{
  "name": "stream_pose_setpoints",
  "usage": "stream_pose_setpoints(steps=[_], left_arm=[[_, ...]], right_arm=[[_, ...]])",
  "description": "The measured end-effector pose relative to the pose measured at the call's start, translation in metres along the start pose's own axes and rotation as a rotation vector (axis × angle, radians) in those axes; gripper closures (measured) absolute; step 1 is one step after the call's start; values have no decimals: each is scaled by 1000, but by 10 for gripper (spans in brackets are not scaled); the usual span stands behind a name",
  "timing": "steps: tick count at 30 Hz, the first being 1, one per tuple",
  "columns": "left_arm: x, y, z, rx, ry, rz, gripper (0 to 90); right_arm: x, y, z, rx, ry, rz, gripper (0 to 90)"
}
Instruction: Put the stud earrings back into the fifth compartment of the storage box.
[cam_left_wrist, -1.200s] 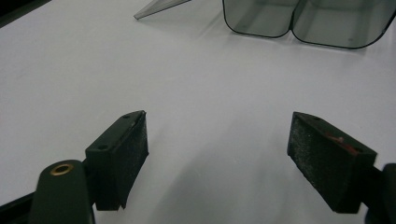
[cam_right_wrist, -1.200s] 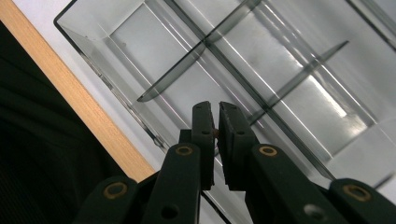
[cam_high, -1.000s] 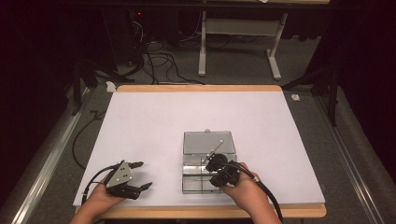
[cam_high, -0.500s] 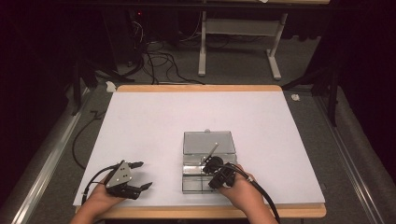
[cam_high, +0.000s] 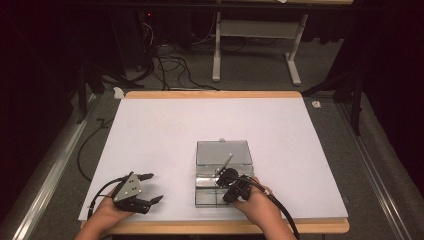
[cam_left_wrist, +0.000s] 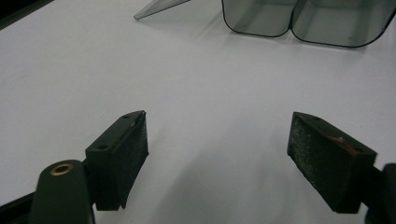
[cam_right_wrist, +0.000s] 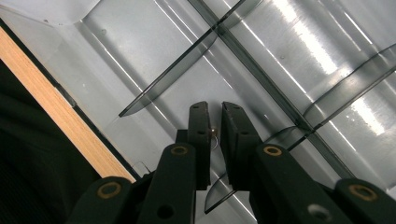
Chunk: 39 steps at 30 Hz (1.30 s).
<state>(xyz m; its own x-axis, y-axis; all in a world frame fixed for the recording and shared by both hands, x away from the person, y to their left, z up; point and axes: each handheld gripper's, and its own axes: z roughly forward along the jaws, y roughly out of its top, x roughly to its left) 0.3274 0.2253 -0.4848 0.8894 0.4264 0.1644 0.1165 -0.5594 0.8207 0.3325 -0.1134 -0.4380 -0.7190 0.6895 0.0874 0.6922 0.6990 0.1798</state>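
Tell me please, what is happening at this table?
A person works at a white table with a gripper in each hand. The right gripper is inside a clear compartment box, its fingers nearly closed on something small and metallic; what it is cannot be told. The left gripper rests open on the table beside the box, holding nothing.

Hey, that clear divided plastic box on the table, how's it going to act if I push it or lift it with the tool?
The clear box looks thin-walled and holds nothing sizeable, so it is probably light and would slide easily on the smooth white table. Its glossy dividers suggest stiff, slippery plastic that could slip between pads. The raised lid may flap if jolted.
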Motion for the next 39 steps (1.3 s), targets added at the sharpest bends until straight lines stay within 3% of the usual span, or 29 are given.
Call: stream_pose_setpoints(steps=[11, 28, 39], left_arm=[[-1, 0, 0, 0, 4, 4, 209], [0, 0, 0, 3, 1, -3, 210], [0, 0, 0, 2, 3, 3, 210]], right_arm=[[2, -1, -15, -30, 14, 28, 823], [-16, -16, -55, -129, -15, 73, 785], [-32, -32, -62, -95, -56, 129, 779]])
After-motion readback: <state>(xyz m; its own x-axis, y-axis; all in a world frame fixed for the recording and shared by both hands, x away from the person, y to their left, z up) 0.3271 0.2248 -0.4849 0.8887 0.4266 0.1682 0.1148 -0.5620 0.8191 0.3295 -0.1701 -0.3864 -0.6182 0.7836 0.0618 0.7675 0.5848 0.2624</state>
